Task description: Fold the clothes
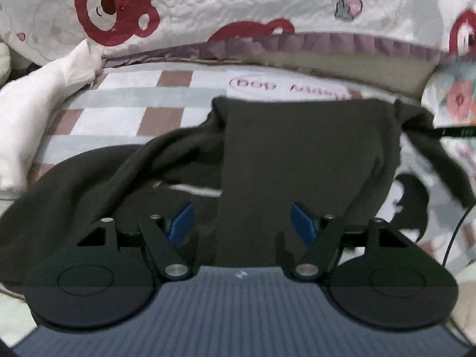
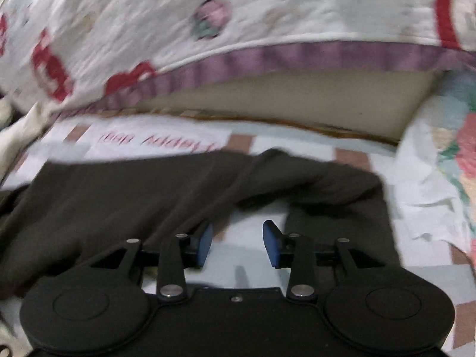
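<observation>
A dark garment (image 1: 297, 154) lies partly folded on the checkered bed sheet (image 1: 119, 119). A flat folded panel runs down its middle, and a sleeve-like part trails off to the left. My left gripper (image 1: 242, 221) is open just above this panel. Its blue pads (image 1: 181, 220) stand wide on either side and do not press the cloth. In the right wrist view the same garment (image 2: 134, 196) spreads across the sheet (image 2: 425, 282). My right gripper (image 2: 238, 245) is open over a bare strip of sheet between two parts of the garment, with nothing between its pads (image 2: 205, 247).
A white quilt with red bear prints (image 1: 208, 15) and a purple frill (image 2: 297, 56) rises behind the garment. White cloth (image 1: 35, 104) is bunched at the left. A floral cloth (image 2: 446, 163) lies at the right. A black cable (image 1: 455, 229) runs along the right side.
</observation>
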A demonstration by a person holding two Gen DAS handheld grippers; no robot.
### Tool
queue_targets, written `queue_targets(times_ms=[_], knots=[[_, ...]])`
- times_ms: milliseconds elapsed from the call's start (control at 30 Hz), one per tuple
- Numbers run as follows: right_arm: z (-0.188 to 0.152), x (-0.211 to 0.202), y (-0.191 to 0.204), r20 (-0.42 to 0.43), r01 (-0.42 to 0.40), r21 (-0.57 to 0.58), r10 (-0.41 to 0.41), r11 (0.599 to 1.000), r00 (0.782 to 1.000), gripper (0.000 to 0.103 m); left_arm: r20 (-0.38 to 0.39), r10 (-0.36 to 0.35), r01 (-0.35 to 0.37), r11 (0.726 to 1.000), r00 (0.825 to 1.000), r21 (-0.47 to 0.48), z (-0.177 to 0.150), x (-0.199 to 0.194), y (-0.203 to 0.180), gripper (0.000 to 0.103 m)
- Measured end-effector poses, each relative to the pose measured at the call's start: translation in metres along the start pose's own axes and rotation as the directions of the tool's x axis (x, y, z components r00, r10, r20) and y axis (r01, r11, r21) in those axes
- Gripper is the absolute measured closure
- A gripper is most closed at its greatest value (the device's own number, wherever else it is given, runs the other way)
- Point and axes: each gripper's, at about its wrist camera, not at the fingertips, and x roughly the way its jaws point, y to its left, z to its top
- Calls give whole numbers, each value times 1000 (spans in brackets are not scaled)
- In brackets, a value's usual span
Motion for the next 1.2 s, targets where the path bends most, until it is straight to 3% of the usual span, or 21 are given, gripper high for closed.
queue_targets(times_ms=[67, 200, 300, 367, 500, 600, 633, 700, 767, 800, 833, 900, 1000, 1067, 1100, 1133, 1200], knots=[[-4, 0, 12, -23, -56, -7, 55, 998, 998, 60, -10, 34, -34, 999, 999, 21, -5, -2, 3, 32], [-17, -5, 38, -51, -213, 8, 213, 977, 976, 58, -35, -40, 39, 999, 999, -38, -12, -2, 9, 32], [-32, -1, 62, -87, -343, 27, 344, 939, 935, 58, -91, -87, 77, 991, 992, -113, -23, 8, 7, 32], [-44, 3, 79, -127, -405, 28, 405, 914, 905, 58, -119, -93, 81, 992, 989, -100, -32, 11, 2, 32], [-56, 9, 105, -204, -429, -75, 407, 900, 890, 57, -106, -19, 20, 1000, 994, 3, -40, 10, -13, 32], [-60, 21, 113, -227, -451, -34, 432, 892, 873, 53, -79, -8, 4, 998, 997, -56, -38, 12, -10, 30], [-62, 26, 115, -232, -458, -7, 444, 889, 866, 53, -74, 4, -12, 993, 997, -113, -37, 17, -4, 30], [-69, 35, 116, -260, -480, 104, 490, 871, 832, 53, -61, 41, -50, 986, 997, -162, -36, 23, 4, 30], [-78, 49, 115, -258, -499, 343, 591, 796, 765, 53, -29, 63, -67, 984, 998, -167, -36, 22, 9, 30], [-83, 53, 117, -245, -504, 406, 622, 762, 743, 53, -13, 63, -65, 982, 998, -176, -36, 21, 12, 30], [-85, 55, 120, -240, -502, 424, 628, 754, 741, 53, -1, 56, -55, 980, 998, -192, -35, 20, 15, 30], [-86, 60, 126, -248, -486, 390, 598, 782, 762, 53, 17, 38, -33, 970, 999, -239, -33, 19, 24, 30], [-84, 65, 126, -195, -507, 332, 584, 796, 788, 53, 27, 50, -40, 956, 998, -291, -32, 20, 32, 30], [-84, 69, 125, -149, -529, 307, 589, 791, 794, 55, 20, 42, -34, 953, 999, -302, -33, 23, 34, 30], [-84, 71, 124, -130, -539, 297, 592, 789, 795, 62, 23, 34, -25, 953, 999, -302, -33, 23, 34, 30], [-84, 72, 124, -110, -549, 286, 596, 785, 796, 84, 25, 24, -15, 954, 999, -300, -33, 23, 34, 30], [-79, 67, 122, -58, -586, 276, 622, 762, 781, 86, 40, -4, 15, 958, 999, -287, -32, 22, 33, 30]])
